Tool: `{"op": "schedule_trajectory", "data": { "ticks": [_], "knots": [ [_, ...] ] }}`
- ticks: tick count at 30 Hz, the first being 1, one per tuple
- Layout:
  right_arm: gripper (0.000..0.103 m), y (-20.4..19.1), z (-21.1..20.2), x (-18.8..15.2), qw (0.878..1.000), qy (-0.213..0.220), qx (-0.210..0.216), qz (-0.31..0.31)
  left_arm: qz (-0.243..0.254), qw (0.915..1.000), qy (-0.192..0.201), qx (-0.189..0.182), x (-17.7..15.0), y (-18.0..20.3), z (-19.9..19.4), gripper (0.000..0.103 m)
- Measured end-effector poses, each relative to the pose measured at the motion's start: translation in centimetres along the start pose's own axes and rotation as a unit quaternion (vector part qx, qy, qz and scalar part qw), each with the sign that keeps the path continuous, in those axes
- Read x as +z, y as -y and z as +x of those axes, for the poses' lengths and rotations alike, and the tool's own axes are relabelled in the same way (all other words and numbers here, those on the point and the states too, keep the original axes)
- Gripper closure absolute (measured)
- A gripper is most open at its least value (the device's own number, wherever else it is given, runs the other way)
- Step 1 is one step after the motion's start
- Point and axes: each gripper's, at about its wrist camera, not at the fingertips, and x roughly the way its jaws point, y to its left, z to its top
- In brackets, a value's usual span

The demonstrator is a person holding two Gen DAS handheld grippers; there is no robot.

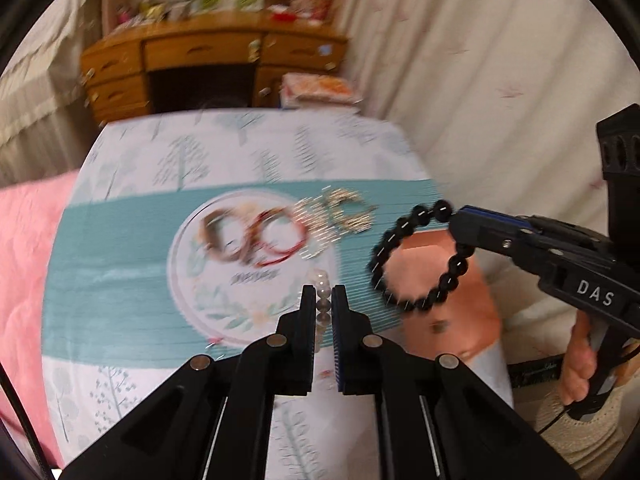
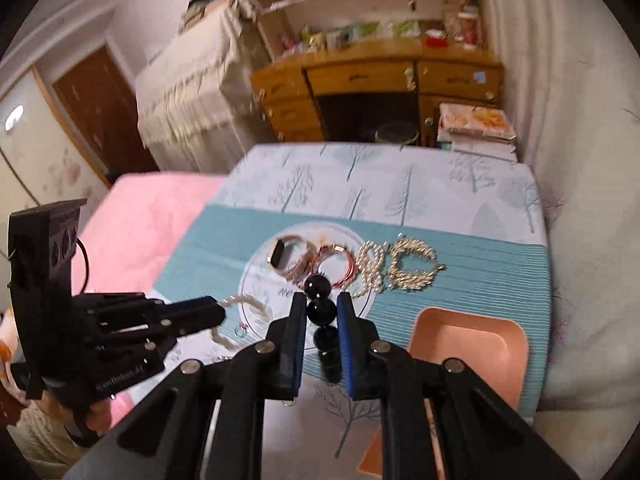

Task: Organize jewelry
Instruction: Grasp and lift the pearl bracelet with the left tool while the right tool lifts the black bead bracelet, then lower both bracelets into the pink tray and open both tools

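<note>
A patterned counter (image 2: 480, 208) carries a peach tray (image 2: 472, 344) and a row of jewelry (image 2: 360, 264). Above it, the right claw (image 2: 322, 308) grips a black bead bracelet (image 1: 420, 256); the left claw (image 1: 323, 300) pinches a pale bead strand (image 1: 322, 288).

In the left wrist view the jewelry pile (image 1: 280, 232) at twelve o'clock from the left gripper (image 1: 323, 300) is smeared by motion; its pieces cannot be told apart. The pale bead strand (image 1: 323, 292) runs hidden between the fingers. The peach tray (image 2: 468, 344) sits half covered at three o'clock.
</note>
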Motion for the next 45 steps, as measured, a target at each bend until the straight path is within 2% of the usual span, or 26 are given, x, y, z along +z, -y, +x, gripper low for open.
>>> {"op": "schedule_trajectory", "data": {
  "ticks": [4,9,13,20,23,30,31,33,35,36,38,45],
  "knots": [
    [0.088,1.3,-2.9,-1.5,0.999,0.037,-0.005,0.027,0.034,0.9992,0.008,-0.022,0.9,3.4,-0.1,0.098],
    [0.088,3.2,-4.6,-4.0,0.996,0.059,-0.039,0.054,0.071,0.9968,0.009,-0.036,1.6,7.4,1.3,0.098],
    [0.088,5.2,-4.0,-5.9,0.994,0.049,-0.047,0.083,0.091,0.9949,0.002,-0.043,1.9,9.8,3.0,0.098],
    [0.088,7.9,-1.2,-9.1,0.991,0.015,-0.02,0.132,0.119,0.9913,-0.021,-0.053,2.6,13.5,7.1,0.098],
    [0.088,8.9,-0.1,-10.2,0.988,0.002,-0.019,0.151,0.126,0.9886,-0.044,-0.069,2.7,14.4,9.6,0.098],
    [0.087,10.5,0.8,-11.5,0.978,-0.002,-0.125,0.165,0.144,0.9854,-0.077,-0.048,1.4,15.4,14.4,0.097],
    [0.087,10.6,0.9,-11.6,0.977,-0.004,-0.135,0.166,0.15,0.9849,-0.075,-0.045,1.2,15.6,14.7,0.096],
    [0.087,10.7,0.8,-11.9,0.976,-0.004,-0.139,0.167,0.157,0.9845,-0.068,-0.037,0.9,15.9,14.7,0.083],
    [0.086,10.8,0.7,-12.1,0.975,-0.003,-0.143,0.169,0.157,0.9855,-0.057,-0.027,0.9,15.9,14.4,0.048],
    [0.085,10.9,0.7,-12.1,0.975,-0.001,-0.146,0.17,0.155,0.9867,-0.044,-0.02,0.9,15.8,14.1,0.042],
    [0.085,10.9,0.4,-12.1,0.974,0.005,-0.143,0.175,0.156,0.9873,-0.025,-0.014,1.0,15.7,13.3,0.04],
    [0.085,10.0,-0.1,-12.8,0.975,0.014,-0.131,0.18,0.146,0.9893,-0.008,0.005,0.5,14.7,11.6,0.04]
  ]
}}
